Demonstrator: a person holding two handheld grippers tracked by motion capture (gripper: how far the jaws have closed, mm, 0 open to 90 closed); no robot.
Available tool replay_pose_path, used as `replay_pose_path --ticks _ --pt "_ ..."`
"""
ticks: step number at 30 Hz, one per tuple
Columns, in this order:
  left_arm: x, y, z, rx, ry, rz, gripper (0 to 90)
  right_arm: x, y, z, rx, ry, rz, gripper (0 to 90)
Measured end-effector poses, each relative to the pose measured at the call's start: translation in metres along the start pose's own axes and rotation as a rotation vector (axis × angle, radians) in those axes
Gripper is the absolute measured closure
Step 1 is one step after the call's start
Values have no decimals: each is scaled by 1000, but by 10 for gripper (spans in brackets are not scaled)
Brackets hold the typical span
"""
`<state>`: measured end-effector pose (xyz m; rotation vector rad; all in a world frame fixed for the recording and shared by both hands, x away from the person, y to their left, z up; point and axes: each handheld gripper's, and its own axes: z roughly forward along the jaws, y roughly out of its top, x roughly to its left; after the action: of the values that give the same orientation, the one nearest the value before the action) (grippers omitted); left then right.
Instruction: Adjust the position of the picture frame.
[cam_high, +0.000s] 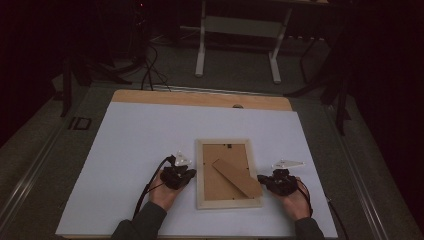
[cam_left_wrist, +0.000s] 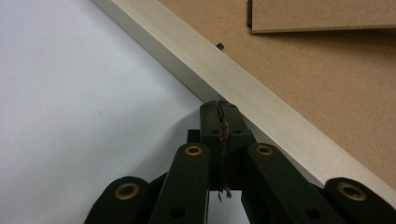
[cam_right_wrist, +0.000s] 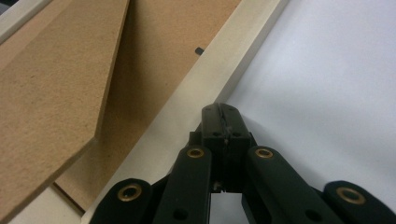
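My picture frame (cam_high: 229, 173) face-down on the surface (cam_high: 130, 145), long axis 12-to-6, stand (cam_high: 237, 177) pointing 4, left gripper (cam_high: 186, 174) and right gripper (cam_high: 264, 181) flanking it at 9 and 3, jaws clenched empty.

Looks like a lab or recording studio to me, not a home. I'm working at a flat white work surface (cam_high: 130, 150) laid over a light wooden tabletop (cam_high: 200, 98), lit from above while everything past it is dark. Beyond my two tongs, across the table, I see a grey carpeted floor (cam_high: 235, 70) and the white metal legs of another bench (cam_high: 201, 45). Far left of my left tong, black cables (cam_high: 149, 65) trail over the floor by dark stand legs (cam_high: 67, 85). Far right of my right tong, more black stand legs (cam_high: 342, 100). Metal rails (cam_high: 30, 165) run along both table sides.
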<state>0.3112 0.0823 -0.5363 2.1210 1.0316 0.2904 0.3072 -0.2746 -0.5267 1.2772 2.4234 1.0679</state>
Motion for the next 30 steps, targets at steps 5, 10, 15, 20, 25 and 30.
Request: replay_pose_path --ticks 5,10,15,20,25,30 --pt "4 4 4 -4 3 -9 900 0 0 0 -1 -5 -3 900" --pt "10 9 9 -15 9 -24 900 1 0 0 2 -8 -5 900" --pt "17 13 14 -32 10 -43 900 3 1 1 -1 -9 -8 900" --pt "21 18 17 -27 18 -34 900 4 1 1 2 -6 -13 900" --pt "27 23 22 -30 19 -35 900 8 3 1 -5 -2 -24 900" --pt "33 29 26 -30 26 -44 900 12 4 1 -11 13 -33 900"
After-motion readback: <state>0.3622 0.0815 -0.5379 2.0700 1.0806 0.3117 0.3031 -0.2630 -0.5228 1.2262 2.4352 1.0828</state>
